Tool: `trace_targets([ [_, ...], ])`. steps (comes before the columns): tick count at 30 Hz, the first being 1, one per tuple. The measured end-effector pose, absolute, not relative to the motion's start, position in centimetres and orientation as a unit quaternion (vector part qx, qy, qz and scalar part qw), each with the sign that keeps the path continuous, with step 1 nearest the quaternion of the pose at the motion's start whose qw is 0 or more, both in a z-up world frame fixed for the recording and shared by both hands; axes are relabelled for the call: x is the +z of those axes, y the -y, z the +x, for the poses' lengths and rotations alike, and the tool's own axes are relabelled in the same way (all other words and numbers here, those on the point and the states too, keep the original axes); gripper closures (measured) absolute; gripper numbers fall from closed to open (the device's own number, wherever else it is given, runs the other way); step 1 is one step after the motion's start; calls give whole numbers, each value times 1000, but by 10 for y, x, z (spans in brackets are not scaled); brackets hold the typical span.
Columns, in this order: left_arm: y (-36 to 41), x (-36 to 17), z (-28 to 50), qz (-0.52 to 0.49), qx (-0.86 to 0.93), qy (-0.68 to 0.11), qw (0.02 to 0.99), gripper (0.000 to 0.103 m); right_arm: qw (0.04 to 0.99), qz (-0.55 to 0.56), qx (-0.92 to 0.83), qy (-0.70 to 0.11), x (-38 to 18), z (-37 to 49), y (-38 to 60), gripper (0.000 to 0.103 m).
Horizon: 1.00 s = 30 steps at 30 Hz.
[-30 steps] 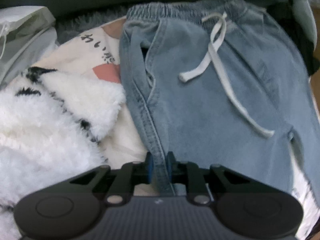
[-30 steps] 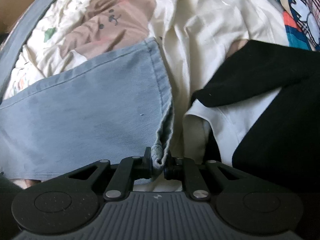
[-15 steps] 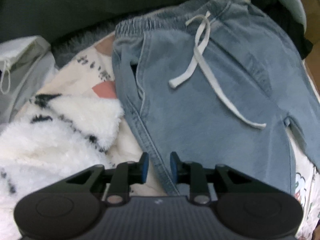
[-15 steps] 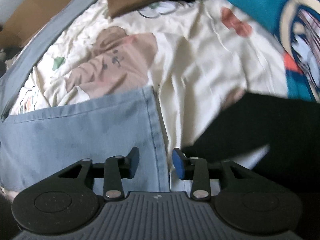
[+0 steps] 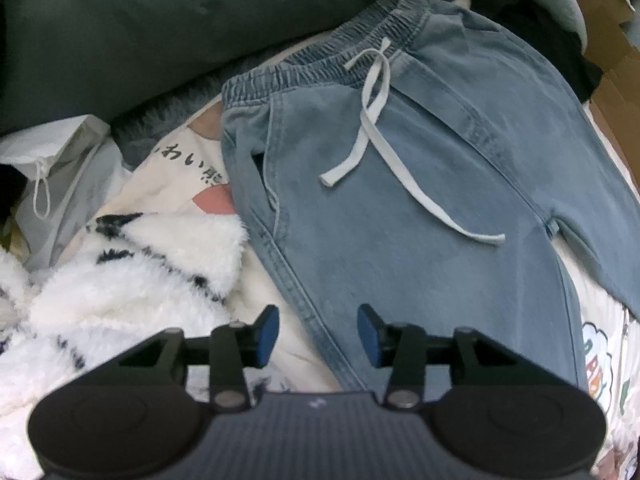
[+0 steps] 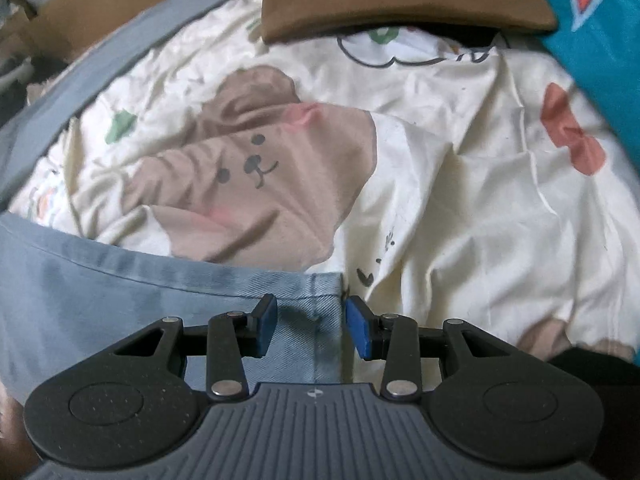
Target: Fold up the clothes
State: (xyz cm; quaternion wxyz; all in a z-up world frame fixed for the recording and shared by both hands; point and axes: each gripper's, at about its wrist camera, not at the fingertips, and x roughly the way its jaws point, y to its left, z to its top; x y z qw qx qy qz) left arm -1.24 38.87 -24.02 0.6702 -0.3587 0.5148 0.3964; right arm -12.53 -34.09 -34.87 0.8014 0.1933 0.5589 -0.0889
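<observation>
**Both claws off the jeans**

Cream bedding [image 6: 460, 184] printed with a cartoon bear fills the scene, and spread flat across it lie the jeans [image 5: 420, 200], light blue denim, elastic waistband toward the far side, white drawstring [image 5: 384, 152] trailing loose over the front. A dark green cushion [image 5: 140, 28] sits beyond the waistband. To the left of the jeans there's a fluffy white throw [image 5: 132, 272] with black streaks, and a grey bag [image 5: 68, 168] past that.

Left claw [image 5: 318, 334] hangs over the outer side seam of the jeans, and its jaws have just been opening: blue pads apart, the seam running below the gap, neither pad pressing on it. Nothing held.

Over to the right claw [image 6: 308, 328]: it hovers above the hem corner of a jeans leg [image 6: 120, 292]. Its jaws have just been opening too, about halfway apart, the hem edge showing in the gap, not pinched. A brown cushion [image 6: 400, 0] lies at the far edge of the bed, teal fabric [image 6: 600, 40] to the right, black cloth [image 6: 600, 376] at the near right.
</observation>
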Motion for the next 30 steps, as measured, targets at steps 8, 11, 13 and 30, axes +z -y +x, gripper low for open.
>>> trace_targets([
  [8, -379, -232, -3, -341, 389, -522, 679, 53, 809, 220, -56, -543, -353, -134, 345, 58],
  [11, -376, -231, 1, -337, 386, -523, 681, 53, 821, 224, -35, -524, -339, -139, 346, 58],
  [13, -375, -231, 4, -335, 384, -525, 682, 53, 826, 223, -26, -517, -332, -141, 345, 58],
  [30, -368, -237, -9, -325, 375, -541, 679, 53, 824, 218, -30, -523, -326, -164, 319, 58],
])
